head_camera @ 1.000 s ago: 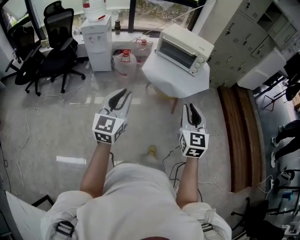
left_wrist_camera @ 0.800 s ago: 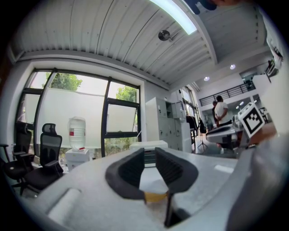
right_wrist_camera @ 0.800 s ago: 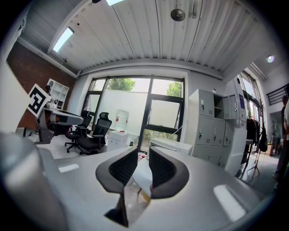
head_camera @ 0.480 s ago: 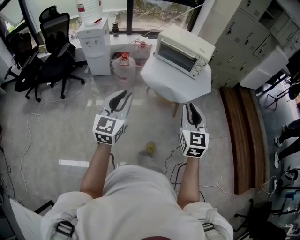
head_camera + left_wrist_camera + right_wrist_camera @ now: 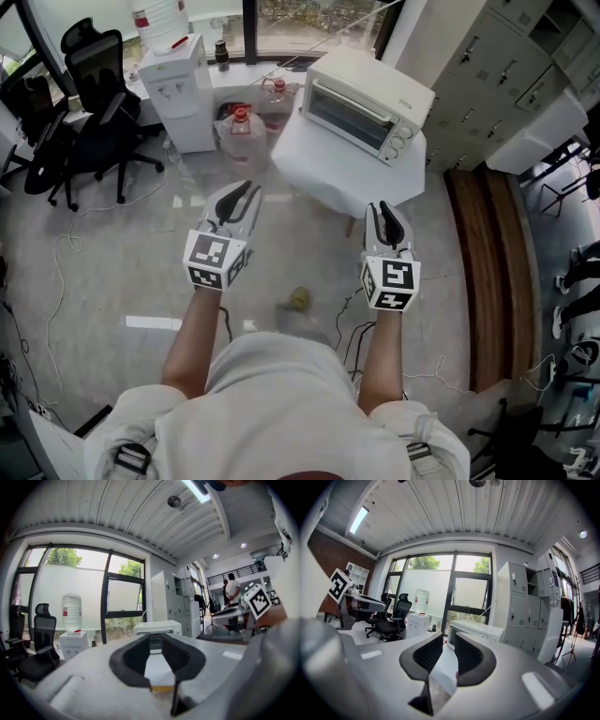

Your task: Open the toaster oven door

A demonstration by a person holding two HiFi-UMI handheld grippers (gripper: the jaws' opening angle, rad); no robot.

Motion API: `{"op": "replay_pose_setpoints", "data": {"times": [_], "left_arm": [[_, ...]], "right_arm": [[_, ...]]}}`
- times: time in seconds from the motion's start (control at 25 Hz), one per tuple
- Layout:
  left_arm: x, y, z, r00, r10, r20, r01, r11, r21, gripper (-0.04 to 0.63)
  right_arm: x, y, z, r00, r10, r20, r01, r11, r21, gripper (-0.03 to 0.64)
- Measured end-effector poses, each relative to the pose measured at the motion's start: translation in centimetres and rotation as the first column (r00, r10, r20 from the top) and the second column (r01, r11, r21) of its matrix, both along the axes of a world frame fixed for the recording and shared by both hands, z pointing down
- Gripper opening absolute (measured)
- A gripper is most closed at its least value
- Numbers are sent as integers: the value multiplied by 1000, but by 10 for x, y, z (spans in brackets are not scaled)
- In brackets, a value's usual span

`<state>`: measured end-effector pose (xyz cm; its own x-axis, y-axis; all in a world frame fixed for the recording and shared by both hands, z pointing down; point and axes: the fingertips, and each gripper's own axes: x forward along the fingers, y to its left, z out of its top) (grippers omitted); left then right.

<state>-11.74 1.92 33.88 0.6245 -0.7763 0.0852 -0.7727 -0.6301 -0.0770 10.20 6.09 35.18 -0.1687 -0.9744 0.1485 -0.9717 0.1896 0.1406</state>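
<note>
Toaster oven (image 5: pixel 367 105) partly hidden behind jaws in both gripper views.

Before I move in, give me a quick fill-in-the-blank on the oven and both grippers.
1. The oven stands on a white ____.
2. Its door is ____.
3. The left gripper and the right gripper, jaws apart, each hold ____.
4. In the head view, the water dispenser stands to the oven's ____.

Missing words: table; shut; nothing; left.
</note>
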Motion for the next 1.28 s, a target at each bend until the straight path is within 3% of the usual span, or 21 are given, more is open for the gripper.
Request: {"op": "replay_pose_setpoints", "data": {"times": [0.48,0.76,1.28], "left_arm": [[63,-123,3,1000,-13,20,14,1000,-21,74],[93,-159,1,999,5,33,-5,1000,-10,74],[112,-236,3,998,52,46,-52,999,-2,74]], "right_arm": [[59,-125,6,1000,-24,8,24,999,-23,63],[82,-162,7,999,-27,20,27,999,-16,63],[98,-229,11,999,8,43,-8,1000,-2,63]]}}
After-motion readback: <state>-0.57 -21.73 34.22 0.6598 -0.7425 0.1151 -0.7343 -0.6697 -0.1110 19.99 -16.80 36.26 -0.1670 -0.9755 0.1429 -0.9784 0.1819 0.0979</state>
